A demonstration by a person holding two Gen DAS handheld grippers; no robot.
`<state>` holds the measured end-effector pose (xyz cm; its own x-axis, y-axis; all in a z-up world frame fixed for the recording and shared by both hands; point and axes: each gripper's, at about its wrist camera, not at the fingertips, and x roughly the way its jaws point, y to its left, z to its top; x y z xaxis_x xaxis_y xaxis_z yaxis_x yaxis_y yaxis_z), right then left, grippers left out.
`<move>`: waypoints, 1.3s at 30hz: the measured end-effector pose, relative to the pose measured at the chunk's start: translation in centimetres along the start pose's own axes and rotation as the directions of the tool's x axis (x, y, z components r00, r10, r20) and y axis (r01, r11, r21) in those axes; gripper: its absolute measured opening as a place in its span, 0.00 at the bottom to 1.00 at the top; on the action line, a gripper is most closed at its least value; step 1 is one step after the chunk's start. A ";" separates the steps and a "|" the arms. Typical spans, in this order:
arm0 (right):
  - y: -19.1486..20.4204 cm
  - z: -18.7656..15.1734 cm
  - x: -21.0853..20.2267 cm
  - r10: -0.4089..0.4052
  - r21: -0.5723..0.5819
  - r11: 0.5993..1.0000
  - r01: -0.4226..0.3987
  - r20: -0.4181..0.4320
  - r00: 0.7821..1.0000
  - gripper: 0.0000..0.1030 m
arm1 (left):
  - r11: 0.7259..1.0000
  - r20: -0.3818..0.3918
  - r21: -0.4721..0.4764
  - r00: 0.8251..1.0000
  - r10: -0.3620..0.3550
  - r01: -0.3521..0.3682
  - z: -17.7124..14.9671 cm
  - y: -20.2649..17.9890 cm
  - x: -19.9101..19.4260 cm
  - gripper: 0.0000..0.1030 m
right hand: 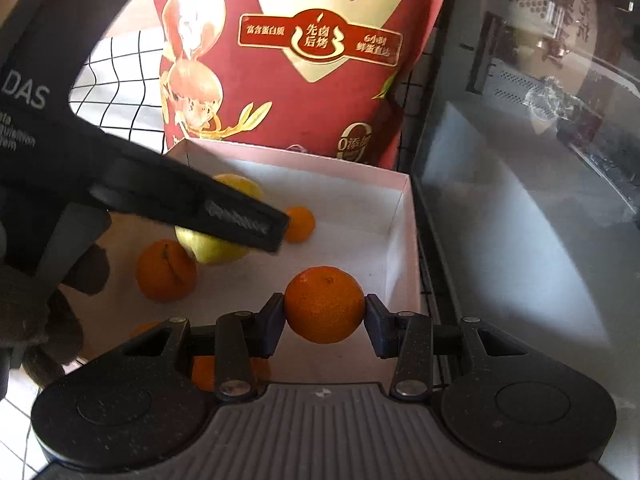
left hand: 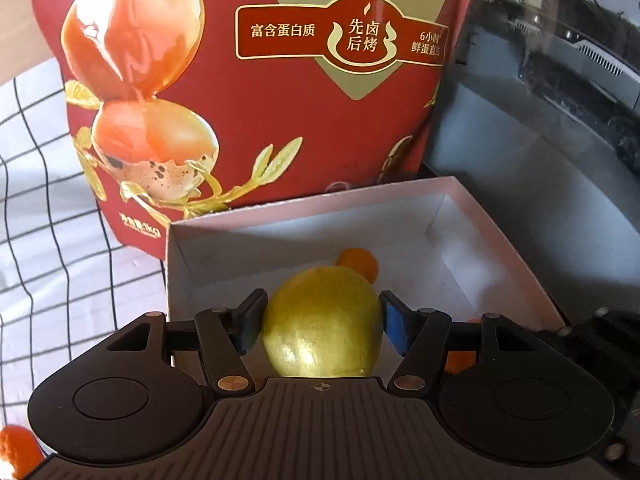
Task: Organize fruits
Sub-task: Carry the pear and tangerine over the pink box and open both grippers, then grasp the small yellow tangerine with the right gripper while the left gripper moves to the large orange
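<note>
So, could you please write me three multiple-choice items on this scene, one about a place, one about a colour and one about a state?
1. Where does the red bag stand?
A. Behind the white box
B. Inside the box
C. Under the box

2. What colour is the fruit between the left gripper's fingers?
A. Orange
B. Yellow
C. Green

3. How is the right gripper?
A. Open and empty
B. Shut with nothing in it
C. Shut on a mandarin

Answers:
1 A, the bag rises beyond the box's far wall.
2 B, the lemon is yellow.
3 C, both pads press the mandarin's sides over the box.
</note>
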<state>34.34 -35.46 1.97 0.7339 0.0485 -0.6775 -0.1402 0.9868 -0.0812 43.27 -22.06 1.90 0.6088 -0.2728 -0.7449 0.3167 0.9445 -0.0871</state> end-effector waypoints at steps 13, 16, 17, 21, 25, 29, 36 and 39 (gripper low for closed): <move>-0.5 -0.4 -4.1 0.125 0.092 0.986 -0.136 0.115 0.985 0.56 | 0.963 0.396 -0.194 0.913 -0.097 0.187 -7.3 6.7 -15.1 0.61; 0.6 -0.5 -5.2 0.173 0.092 0.978 -0.188 0.148 0.974 0.57 | 0.969 0.476 -0.238 0.877 0.060 0.062 -12.4 7.8 -19.1 0.61; 1.2 -0.7 -5.9 0.190 0.086 0.975 -0.205 0.155 0.969 0.57 | 0.966 0.492 -0.257 0.864 0.103 0.031 -14.0 8.3 -20.1 0.61; 5.0 -0.3 -6.6 0.248 0.022 0.967 -0.255 0.160 0.956 0.57 | 0.922 0.527 -0.386 0.813 0.248 -0.031 -20.2 10.9 -22.7 0.61; 10.0 0.7 -7.2 0.292 -0.087 0.955 -0.282 0.133 0.947 0.57 | 0.856 0.513 -0.517 0.812 0.278 0.033 -24.2 14.5 -23.5 0.61; 13.7 2.1 -6.0 0.292 -0.149 0.947 -0.283 0.042 0.955 0.57 | 0.814 0.561 -0.570 0.776 0.287 0.110 -26.9 16.1 -23.6 0.61; 18.9 3.5 -1.7 0.124 -0.308 0.945 -0.113 0.015 0.992 0.48 | 0.818 0.568 -0.563 0.776 0.275 0.123 -27.1 16.3 -22.5 0.61; 19.8 4.1 0.6 0.119 -0.290 0.948 -0.131 -0.058 0.991 0.34 | 0.809 0.565 -0.572 0.781 0.267 0.137 -27.5 16.6 -22.4 0.61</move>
<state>34.73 -15.25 2.96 0.6721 0.1562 -0.7238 -0.4217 0.8842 -0.2007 14.89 4.71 -1.01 0.9707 -0.0638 -0.2315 -0.0767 0.8313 -0.5506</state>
